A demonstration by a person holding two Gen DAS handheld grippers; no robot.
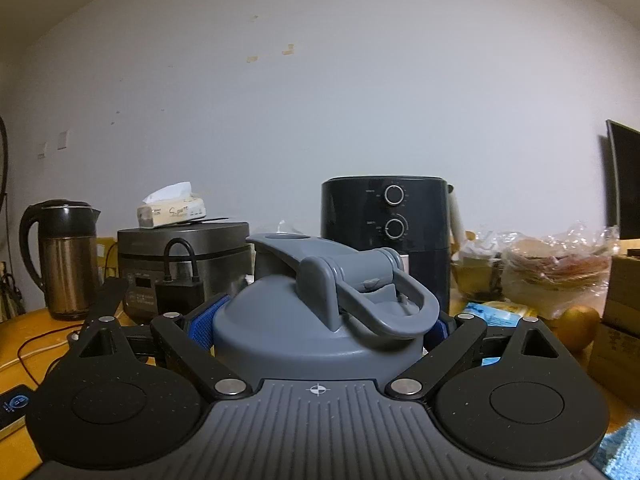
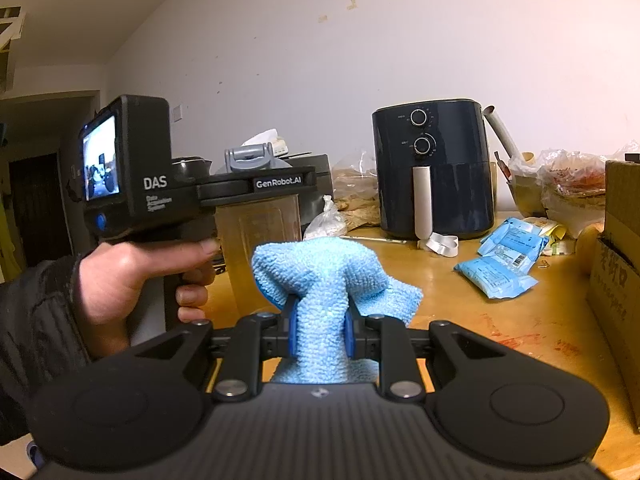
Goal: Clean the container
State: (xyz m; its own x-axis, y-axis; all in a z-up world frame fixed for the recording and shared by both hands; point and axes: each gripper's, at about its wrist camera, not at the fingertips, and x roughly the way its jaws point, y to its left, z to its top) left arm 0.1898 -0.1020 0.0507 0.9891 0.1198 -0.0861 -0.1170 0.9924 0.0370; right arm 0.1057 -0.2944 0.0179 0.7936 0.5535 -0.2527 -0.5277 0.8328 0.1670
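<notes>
A clear container (image 2: 260, 240) with a grey flip-top lid (image 1: 320, 312) stands upright on the wooden table (image 2: 460, 304). My left gripper (image 1: 320, 326) is shut on the lid, its blue pads (image 1: 204, 326) pressed against both sides. In the right wrist view a hand (image 2: 132, 280) holds that gripper's body (image 2: 160, 192) level at the container's top. My right gripper (image 2: 320, 330) is shut on a light blue cloth (image 2: 324, 276), which bunches up in front of the fingers, just right of the container's clear wall.
A dark air fryer (image 2: 434, 168) stands at the back. A rice cooker (image 1: 184, 264) with a tissue box on it and a kettle (image 1: 64, 256) are at the left. Blue packets (image 2: 500, 264), plastic bags (image 2: 576, 184) and a cardboard box (image 2: 620, 280) crowd the right side.
</notes>
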